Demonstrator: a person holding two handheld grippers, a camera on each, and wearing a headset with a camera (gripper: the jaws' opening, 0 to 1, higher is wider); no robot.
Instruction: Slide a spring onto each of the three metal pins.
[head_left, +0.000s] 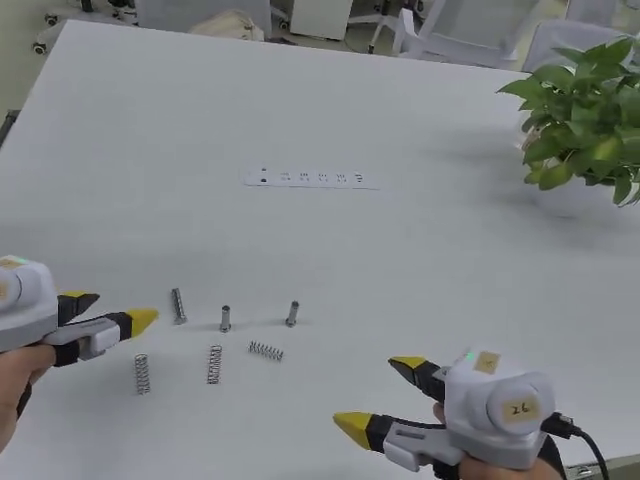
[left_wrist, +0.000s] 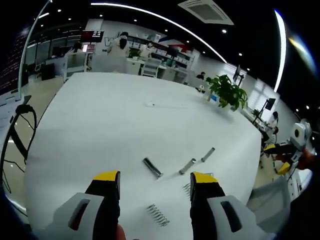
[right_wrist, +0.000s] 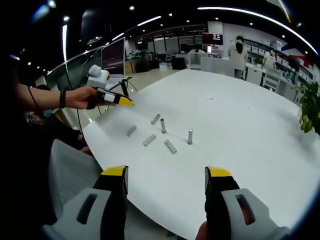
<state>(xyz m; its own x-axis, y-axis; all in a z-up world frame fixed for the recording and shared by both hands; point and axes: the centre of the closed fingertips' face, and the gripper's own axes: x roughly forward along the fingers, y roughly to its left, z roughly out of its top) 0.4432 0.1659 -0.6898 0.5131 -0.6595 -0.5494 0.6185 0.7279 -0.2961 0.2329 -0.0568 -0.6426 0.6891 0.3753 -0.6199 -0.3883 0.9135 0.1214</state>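
Observation:
Three short metal pins rest on the white table: one lying tilted and two upright. In front of them lie three loose springs. My left gripper hovers open just left of the pins, and its own view has the pins and a spring ahead of the jaws. My right gripper is open near the table's front edge, right of the springs, facing the pins and springs.
A flat white power strip lies mid-table behind the pins. A potted green plant stands at the far right. Chairs line the table's far edge. The table's near edge runs right below my right gripper.

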